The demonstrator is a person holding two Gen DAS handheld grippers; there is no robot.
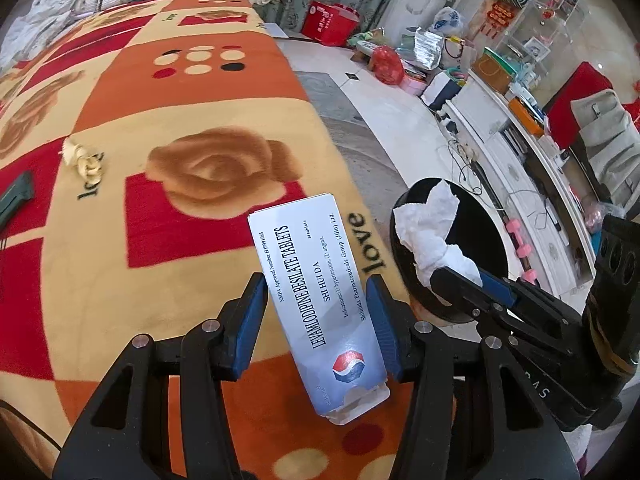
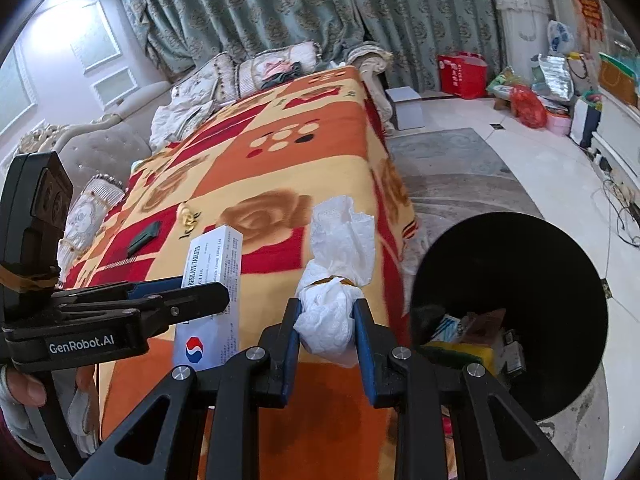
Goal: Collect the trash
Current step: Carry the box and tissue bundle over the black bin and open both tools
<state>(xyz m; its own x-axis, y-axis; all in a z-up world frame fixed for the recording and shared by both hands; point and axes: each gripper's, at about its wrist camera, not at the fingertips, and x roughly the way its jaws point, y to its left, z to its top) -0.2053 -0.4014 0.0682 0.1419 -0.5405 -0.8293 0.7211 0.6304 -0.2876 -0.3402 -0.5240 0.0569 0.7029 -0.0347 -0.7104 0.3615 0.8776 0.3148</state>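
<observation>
Trash is what I'm gathering here, and both claws already carry a piece. Starting at the left: a crumpled yellowish wrapper (image 1: 83, 162) lies loose on the patterned blanket (image 1: 192, 92), well away from either claw, with a dark flat thing (image 1: 16, 198) beyond it near the edge of view; I can't tell what that is, so I leave it alone.

Next comes my left claw (image 1: 318, 316). Its blue pads are pinching a white tablet box (image 1: 316, 292) across the narrow sides, the long axis running out ahead between the fingers, the torn flap end nearest the camera. Held by the sides like that, I judge the box should drop straight out once the pads part.

Further right, my right claw (image 2: 326, 334) is pressed nearly together on a wad of white tissue (image 2: 340, 268). The pads squeeze the lower bulge and the loose top flares up above them. Soft paper crushes, so the jaws stand close.

Rightmost is the black bin (image 2: 516, 264), standing on the floor just beside the blanket's edge, with a yellow sponge (image 2: 460, 354) and other scraps already in it. In the left view the tissue hangs in front of the bin's mouth; the box is over the blanket, near the rim. I reckon the tissue goes in first, then the box.
</observation>
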